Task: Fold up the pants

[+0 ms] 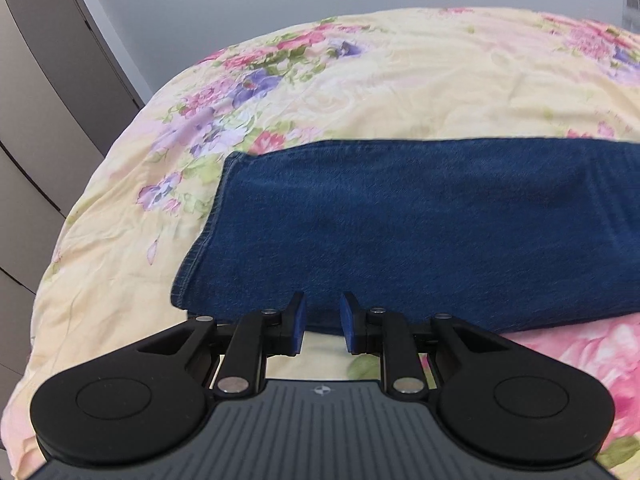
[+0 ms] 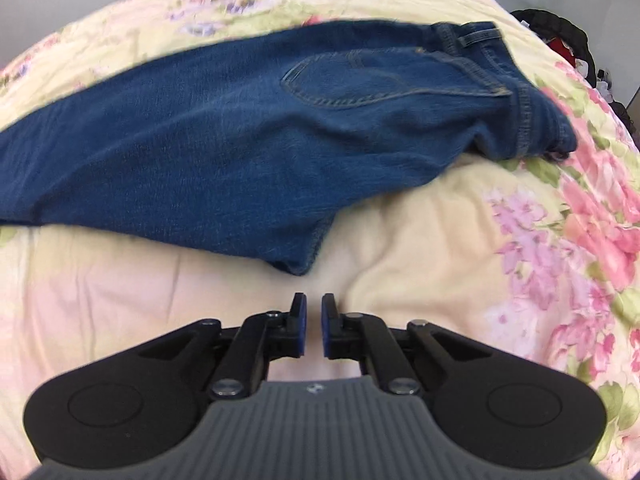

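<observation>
Across the floral bed [image 1: 440,80], the jeans [image 2: 224,136] lie crosswise; their hem edge sits just ahead of the left tool [image 1: 322,322], narrowly parted and empty, nearer than the right tool [image 2: 314,326], nearly closed, empty.

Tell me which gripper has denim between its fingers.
The left gripper: the jeans' near edge lies between its fingers. The right gripper is shut over the bare floral bedspread, short of the denim.
</observation>
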A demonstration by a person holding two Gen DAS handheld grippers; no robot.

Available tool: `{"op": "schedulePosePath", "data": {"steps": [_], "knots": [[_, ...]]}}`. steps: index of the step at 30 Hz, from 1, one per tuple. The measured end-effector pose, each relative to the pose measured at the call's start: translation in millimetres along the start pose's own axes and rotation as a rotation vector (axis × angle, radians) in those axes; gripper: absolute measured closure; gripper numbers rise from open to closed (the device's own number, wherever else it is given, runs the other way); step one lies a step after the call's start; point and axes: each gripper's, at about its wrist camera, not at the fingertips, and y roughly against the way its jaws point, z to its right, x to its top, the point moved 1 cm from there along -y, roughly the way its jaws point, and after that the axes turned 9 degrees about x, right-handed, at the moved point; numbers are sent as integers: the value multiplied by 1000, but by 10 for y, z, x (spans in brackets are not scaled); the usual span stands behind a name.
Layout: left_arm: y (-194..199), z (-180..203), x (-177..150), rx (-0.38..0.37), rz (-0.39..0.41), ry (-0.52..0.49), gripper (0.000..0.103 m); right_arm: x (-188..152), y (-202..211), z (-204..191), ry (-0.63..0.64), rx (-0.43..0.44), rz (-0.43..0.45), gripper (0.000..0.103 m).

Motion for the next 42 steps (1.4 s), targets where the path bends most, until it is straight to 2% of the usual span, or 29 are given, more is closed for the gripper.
{"op": "schedulePosePath", "data": {"steps": [1, 3, 5, 7, 9, 11, 17, 21, 26, 27, 29, 32, 33, 35, 40, 42], "knots": [[21, 34, 26, -6, 3, 7, 77, 30, 86, 71, -5, 3, 17, 100], [41, 115, 73, -14, 2, 21, 77, 131, 272, 266, -19, 7, 67, 88], [47, 219, 116, -27, -3, 32, 77, 282, 419, 536, -54, -2, 116, 81], [48, 343, 141, -34, -5, 27, 77, 465, 529, 840, -99, -1, 162, 81], [39, 488, 159, -37, 0, 5, 77, 677, 600, 1141, -142, -1, 206, 74], [12, 629, 191, -31, 3, -21, 77, 940, 625, 1414, -158, 4, 242, 72], [-203, 837, 329, -7, -28, -19, 77, 1723, 311, 1951, -90, -2, 304, 72], [-386, 916, 358, 20, -70, -20, 77, 2135, -95, 2136, -46, 46, 298, 50], [-501, 998, 384, 42, -77, -21, 77, 2365, -574, 2294, 32, 73, 283, 52], [-518, 1011, 394, 45, -80, -19, 78, 2361, -647, 2324, 37, 94, 276, 56], [-549, 1022, 417, 51, -83, -16, 78, 2300, -753, 2335, 49, 155, 250, 71], [-564, 1044, 436, 62, -82, -23, 79, 2151, -815, 2249, 153, 146, 233, 91], [-567, 1054, 438, 67, -81, -24, 79, 2118, -804, 2233, 168, 134, 242, 95], [-561, 1066, 430, 73, -80, -26, 79, 2093, -721, 2194, 175, 122, 283, 97], [-575, 1068, 414, 68, -82, -20, 81, 2219, -439, 1978, 253, 28, 392, 99], [-595, 1070, 424, 67, -92, -12, 81, 2358, -468, 1919, 262, 9, 385, 99]]}}
